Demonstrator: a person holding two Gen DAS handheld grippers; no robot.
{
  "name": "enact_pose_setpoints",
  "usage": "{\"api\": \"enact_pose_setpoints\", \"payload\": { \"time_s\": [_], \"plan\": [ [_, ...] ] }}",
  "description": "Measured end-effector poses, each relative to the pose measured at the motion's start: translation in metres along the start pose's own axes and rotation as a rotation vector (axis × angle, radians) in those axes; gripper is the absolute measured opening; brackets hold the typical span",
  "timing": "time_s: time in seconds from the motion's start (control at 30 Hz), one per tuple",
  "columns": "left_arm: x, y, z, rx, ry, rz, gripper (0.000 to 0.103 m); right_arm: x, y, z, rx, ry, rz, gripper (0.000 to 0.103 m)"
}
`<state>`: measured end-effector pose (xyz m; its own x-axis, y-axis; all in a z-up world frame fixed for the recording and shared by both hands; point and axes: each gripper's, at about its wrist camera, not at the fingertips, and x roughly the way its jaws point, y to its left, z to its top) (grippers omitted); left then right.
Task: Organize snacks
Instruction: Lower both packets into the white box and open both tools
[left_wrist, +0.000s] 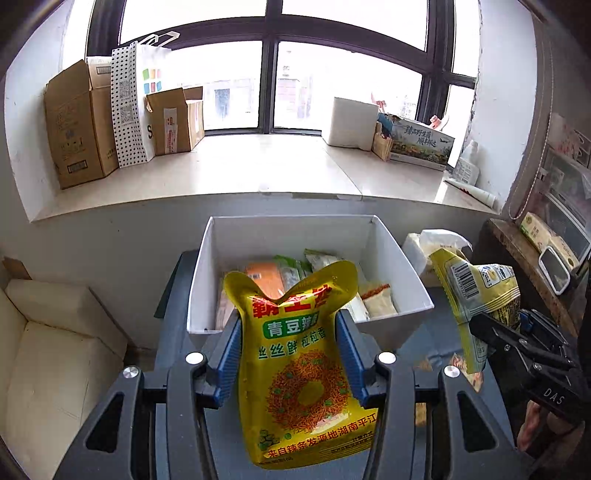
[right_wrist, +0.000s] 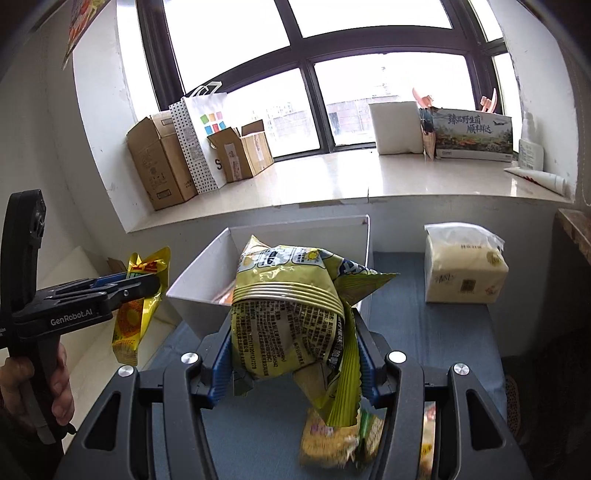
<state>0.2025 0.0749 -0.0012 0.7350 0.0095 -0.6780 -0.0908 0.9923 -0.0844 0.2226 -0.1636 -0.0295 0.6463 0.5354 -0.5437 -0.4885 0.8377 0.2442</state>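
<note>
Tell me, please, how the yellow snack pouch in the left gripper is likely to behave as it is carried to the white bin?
The yellow pouch is probably floppy: its top folds into a V above the left gripper. Its glossy film may be slippery, though the pads pinch its sides. It looks light, since it hangs clear of the surface without sagging much, short of the white bin.

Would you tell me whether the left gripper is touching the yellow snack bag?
Touching: the left wrist view shows the left gripper pinching the yellow snack bag.
</note>
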Motion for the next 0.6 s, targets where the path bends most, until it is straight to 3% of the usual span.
{"api": "enact_pose_setpoints", "payload": {
  "time_s": [0.3, 0.33, 0.43, 0.47, 0.5, 0.6],
  "plan": [
    [0.076, -0.002, 0.073, 0.09, 0.0, 0.11, 0.056, 0.086, -0.012, 0.066, 0.006, 0.067, -0.034, 0.06],
    [0.084, -0.001, 0.077, 0.093, 0.008, 0.113, 0.058, 0.094, -0.015, 0.07, 0.013, 0.072, -0.035, 0.064],
    [0.105, 0.001, 0.08, 0.112, 0.031, 0.151, 0.085, 0.112, -0.021, 0.077, 0.015, 0.095, -0.057, 0.103],
    [0.108, 0.004, 0.079, 0.113, 0.023, 0.2, 0.095, 0.115, -0.024, 0.079, 0.021, 0.1, -0.087, 0.103],
    [0.109, 0.009, 0.078, 0.106, 0.014, 0.234, 0.097, 0.115, -0.026, 0.079, 0.025, 0.106, -0.099, 0.103],
    [0.101, 0.026, 0.07, 0.05, 0.015, 0.15, 0.097, 0.103, -0.026, 0.076, 0.02, 0.079, -0.096, 0.103]
  ]
}}
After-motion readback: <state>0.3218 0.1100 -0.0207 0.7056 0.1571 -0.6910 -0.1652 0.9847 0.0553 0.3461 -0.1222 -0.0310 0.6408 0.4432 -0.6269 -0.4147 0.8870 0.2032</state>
